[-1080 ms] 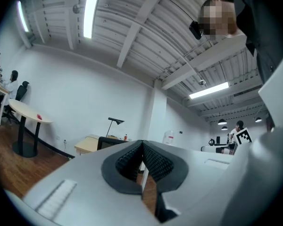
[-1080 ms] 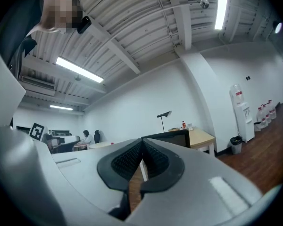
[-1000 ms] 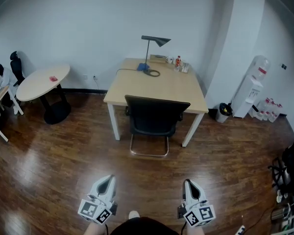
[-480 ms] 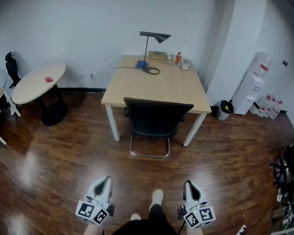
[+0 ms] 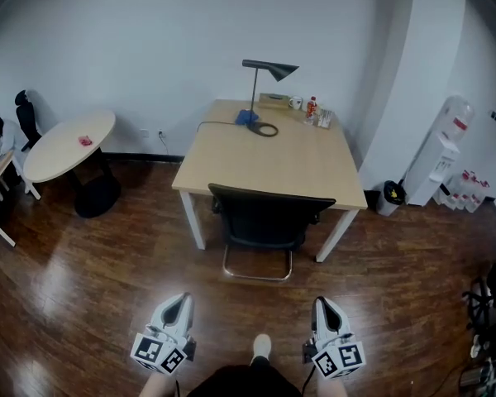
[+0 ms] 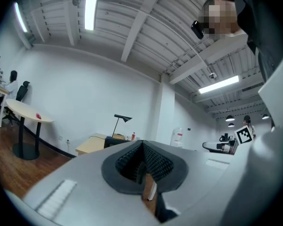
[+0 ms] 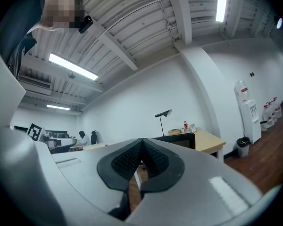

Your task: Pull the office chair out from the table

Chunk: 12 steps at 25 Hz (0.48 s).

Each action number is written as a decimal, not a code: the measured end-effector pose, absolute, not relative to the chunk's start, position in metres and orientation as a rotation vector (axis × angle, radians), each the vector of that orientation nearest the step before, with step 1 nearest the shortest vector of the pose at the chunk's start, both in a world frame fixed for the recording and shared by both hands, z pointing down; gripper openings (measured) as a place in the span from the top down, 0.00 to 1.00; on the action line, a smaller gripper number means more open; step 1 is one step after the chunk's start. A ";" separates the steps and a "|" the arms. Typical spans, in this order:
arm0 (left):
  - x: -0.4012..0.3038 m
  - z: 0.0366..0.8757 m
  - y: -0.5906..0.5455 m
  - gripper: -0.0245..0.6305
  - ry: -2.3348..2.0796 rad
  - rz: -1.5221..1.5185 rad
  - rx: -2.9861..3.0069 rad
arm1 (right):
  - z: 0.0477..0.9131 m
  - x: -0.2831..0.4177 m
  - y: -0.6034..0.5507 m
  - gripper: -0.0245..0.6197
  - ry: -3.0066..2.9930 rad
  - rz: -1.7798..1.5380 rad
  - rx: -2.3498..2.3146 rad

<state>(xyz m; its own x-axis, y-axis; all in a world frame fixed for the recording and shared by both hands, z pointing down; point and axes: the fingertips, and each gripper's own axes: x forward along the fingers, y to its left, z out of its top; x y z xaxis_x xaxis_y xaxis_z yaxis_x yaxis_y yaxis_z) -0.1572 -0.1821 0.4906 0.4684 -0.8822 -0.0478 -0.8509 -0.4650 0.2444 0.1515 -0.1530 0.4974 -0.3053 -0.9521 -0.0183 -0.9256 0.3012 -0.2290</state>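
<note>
The office chair (image 5: 269, 222) sits nearer in the head view than a second ago, tucked under the table's (image 5: 273, 155) near edge, backrest running 9 to 3. It lies at 12 o'clock, well apart from your left claw (image 5: 178, 304) and right claw (image 5: 322, 306), both pressed together and empty. The right looks slightly nearer. Only the head view shows its floor frame; the gripper views catch just the backrest.

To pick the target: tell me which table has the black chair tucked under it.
The rectangular table with the lamp; the chair sits at its near edge. The round table at left has none.
</note>
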 end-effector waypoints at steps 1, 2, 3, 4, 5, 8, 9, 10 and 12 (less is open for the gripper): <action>-0.153 0.491 -0.191 0.96 -1.507 -0.240 2.535 | 0.498 0.155 -0.162 0.94 2.404 -0.261 -1.751; -0.150 0.491 -0.198 0.96 -1.505 -0.230 2.544 | 0.500 0.158 -0.170 0.94 2.400 -0.261 -1.751; -0.146 0.491 -0.205 0.96 -1.502 -0.221 2.554 | 0.502 0.162 -0.176 0.94 2.394 -0.263 -1.753; -0.142 0.491 -0.212 0.96 -1.499 -0.212 2.563 | 0.504 0.166 -0.183 0.94 2.388 -0.265 -1.756; -0.138 0.491 -0.220 0.96 -1.496 -0.205 2.571 | 0.506 0.171 -0.191 0.94 2.380 -0.268 -1.759; -0.125 0.488 -0.245 0.96 -1.495 -0.191 2.585 | 0.509 0.188 -0.213 0.94 2.350 -0.283 -1.760; -0.121 0.487 -0.252 0.96 -1.497 -0.189 2.590 | 0.510 0.193 -0.220 0.94 2.349 -0.285 -1.759; -0.117 0.486 -0.259 0.96 -1.499 -0.189 2.596 | 0.509 0.197 -0.227 0.94 2.356 -0.284 -1.758; -0.107 0.486 -0.271 0.96 -1.504 -0.184 2.608 | 0.509 0.206 -0.240 0.94 2.374 -0.278 -1.757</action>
<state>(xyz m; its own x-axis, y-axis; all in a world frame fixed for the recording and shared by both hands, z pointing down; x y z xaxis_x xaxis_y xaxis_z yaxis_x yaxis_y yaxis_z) -0.1074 -0.2708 0.4858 0.4971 -0.8667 -0.0424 -0.8514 -0.4966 0.1687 0.2055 -0.2399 0.5090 -0.2885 -0.9570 -0.0299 -0.9243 0.2865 -0.2522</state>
